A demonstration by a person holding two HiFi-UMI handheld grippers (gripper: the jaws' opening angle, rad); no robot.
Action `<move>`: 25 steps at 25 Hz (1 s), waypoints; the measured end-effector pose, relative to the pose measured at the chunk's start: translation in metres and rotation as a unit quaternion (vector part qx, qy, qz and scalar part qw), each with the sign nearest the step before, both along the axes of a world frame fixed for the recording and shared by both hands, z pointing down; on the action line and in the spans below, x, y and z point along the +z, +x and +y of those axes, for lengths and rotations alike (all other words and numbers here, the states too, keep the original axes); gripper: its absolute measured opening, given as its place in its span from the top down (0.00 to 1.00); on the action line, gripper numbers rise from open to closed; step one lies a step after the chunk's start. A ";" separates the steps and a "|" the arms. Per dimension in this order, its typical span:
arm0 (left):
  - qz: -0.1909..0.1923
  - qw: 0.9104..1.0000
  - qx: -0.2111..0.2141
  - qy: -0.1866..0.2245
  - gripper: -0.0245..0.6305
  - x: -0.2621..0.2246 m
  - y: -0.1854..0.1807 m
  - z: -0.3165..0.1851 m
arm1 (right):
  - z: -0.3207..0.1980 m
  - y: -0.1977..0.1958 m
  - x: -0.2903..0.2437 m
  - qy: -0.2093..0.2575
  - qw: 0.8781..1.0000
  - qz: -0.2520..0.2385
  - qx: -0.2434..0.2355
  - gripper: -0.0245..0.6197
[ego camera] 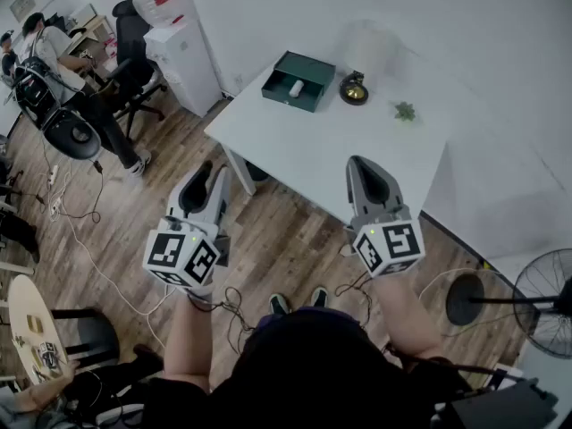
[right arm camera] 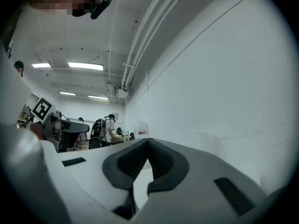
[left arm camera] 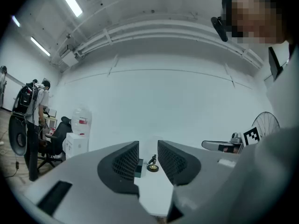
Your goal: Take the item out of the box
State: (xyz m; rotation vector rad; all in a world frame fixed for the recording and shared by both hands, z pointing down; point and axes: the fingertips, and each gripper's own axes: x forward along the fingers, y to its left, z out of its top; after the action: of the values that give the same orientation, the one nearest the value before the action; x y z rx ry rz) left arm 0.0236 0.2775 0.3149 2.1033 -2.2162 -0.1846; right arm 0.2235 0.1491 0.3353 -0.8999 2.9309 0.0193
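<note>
Spotting the item as a small white roll, lying inside the open dark green box, well ahead of both grippers on the far part of the white worktop. Noting a brass-coloured ornament just beside the box. Holding the left gripper released, jaws parted on nothing, framing box and ornament far off between them. Holding the right gripper clenched on nothing, jaw tips touching, by the worktop's near edge.

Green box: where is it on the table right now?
Head view: the green box sits open near the white table's far left corner, a small white item inside, with a round gold ornament just to its right.
</note>
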 end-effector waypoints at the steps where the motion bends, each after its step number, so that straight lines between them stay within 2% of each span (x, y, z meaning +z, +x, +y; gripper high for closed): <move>1: -0.001 1.000 0.000 0.002 0.78 -0.001 0.007 -0.003 | -0.003 0.005 0.001 -0.002 1.000 0.000 -0.003 0.96; 6: -0.012 1.000 -0.005 0.000 0.78 -0.005 0.041 -0.010 | -0.009 0.032 0.002 -0.008 1.000 -0.005 -0.011 0.96; 10: -0.021 1.000 -0.015 0.004 0.78 -0.013 0.059 -0.015 | -0.015 0.046 -0.002 -0.001 0.999 -0.020 -0.029 0.95; 14: -0.020 1.000 -0.017 0.010 0.78 -0.017 0.069 -0.013 | -0.027 0.056 -0.004 -0.008 0.999 -0.033 -0.022 0.95; 17: -0.020 0.999 -0.025 0.007 0.78 -0.011 0.060 -0.006 | -0.028 0.051 0.001 -0.012 0.999 -0.030 -0.019 0.87; 21: -0.008 0.999 -0.030 0.010 0.78 -0.006 0.034 -0.011 | -0.033 0.034 -0.002 -0.016 0.999 -0.028 -0.019 0.86; 25: 0.001 1.000 -0.012 0.010 0.78 0.002 0.004 -0.036 | -0.053 0.005 0.004 -0.016 1.000 -0.022 -0.009 0.88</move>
State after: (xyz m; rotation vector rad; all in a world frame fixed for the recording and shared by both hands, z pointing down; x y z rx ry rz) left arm 0.0273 0.2411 0.3168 2.0861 -2.2483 -0.2116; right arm 0.2290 0.0962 0.3391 -0.8678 2.9068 -0.0467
